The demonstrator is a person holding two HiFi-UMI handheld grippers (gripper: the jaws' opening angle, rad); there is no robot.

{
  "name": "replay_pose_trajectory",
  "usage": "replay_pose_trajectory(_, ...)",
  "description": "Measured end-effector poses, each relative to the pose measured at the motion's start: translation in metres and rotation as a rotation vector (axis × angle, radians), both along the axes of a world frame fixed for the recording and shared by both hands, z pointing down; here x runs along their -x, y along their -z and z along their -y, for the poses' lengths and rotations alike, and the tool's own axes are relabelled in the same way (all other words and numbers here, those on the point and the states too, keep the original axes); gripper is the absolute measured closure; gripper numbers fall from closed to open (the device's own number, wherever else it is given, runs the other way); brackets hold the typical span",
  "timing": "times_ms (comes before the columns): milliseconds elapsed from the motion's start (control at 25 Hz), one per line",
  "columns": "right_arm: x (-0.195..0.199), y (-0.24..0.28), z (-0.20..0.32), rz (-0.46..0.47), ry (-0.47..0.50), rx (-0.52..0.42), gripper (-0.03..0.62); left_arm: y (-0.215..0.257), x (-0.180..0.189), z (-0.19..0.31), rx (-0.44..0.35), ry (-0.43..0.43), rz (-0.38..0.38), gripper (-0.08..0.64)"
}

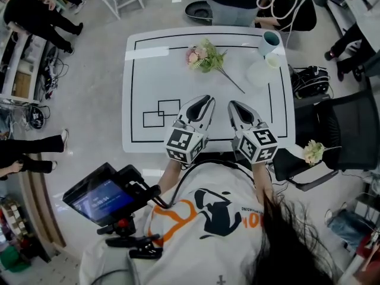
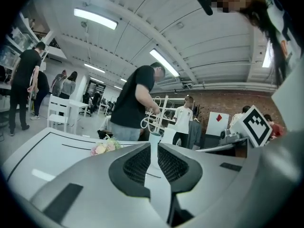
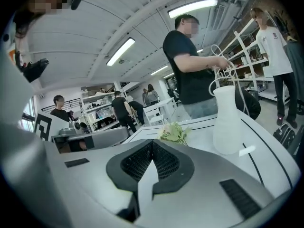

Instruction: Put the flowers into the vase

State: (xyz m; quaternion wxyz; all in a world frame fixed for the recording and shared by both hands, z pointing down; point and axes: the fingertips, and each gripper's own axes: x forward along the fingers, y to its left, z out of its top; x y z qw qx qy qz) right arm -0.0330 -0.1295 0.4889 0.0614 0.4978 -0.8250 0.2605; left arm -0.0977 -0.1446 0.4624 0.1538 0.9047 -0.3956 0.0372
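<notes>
A small bunch of pink and cream flowers with green leaves lies on the far middle of the white table; it also shows as flowers and flowers in the two gripper views. The white vase stands upright at the far right corner, and appears as the vase and vase. My left gripper hovers over the near middle of the table, its jaws a narrow gap apart and empty. My right gripper is beside it, shut on nothing.
A second flower lies on the black chair to the right of the table. A person stands behind the far edge handling a white cable. A monitor on a stand sits near my left side.
</notes>
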Motion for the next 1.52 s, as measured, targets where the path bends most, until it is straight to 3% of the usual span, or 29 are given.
replay_pose_trajectory(120, -0.003, -0.002, 0.005, 0.018, -0.007, 0.011, 0.581, -0.003, 0.0, -0.001, 0.012, 0.0, 0.002, 0.508)
replay_pose_trajectory(480, -0.011, -0.016, 0.04, -0.08, 0.024, 0.012, 0.581, -0.013, -0.003, 0.008, 0.036, 0.026, 0.023, 0.508)
replay_pose_trajectory(800, -0.001, -0.043, 0.084, -0.159, 0.122, 0.069, 0.576, -0.017, -0.001, 0.031, 0.055, 0.054, 0.009, 0.508)
replay_pose_trajectory(920, 0.005, -0.058, 0.096, -0.18, 0.182, 0.107, 0.507, -0.018, -0.004, 0.038, 0.067, 0.059, 0.0, 0.508)
replay_pose_trajectory(1280, 0.017, -0.109, 0.127, -0.254, 0.267, 0.207, 0.416, -0.032, -0.003, 0.057, 0.103, 0.096, 0.022, 0.508)
replay_pose_trajectory(1520, 0.025, -0.127, 0.15, -0.396, 0.278, 0.212, 0.379, -0.04, 0.002, 0.063, 0.126, 0.113, 0.031, 0.508)
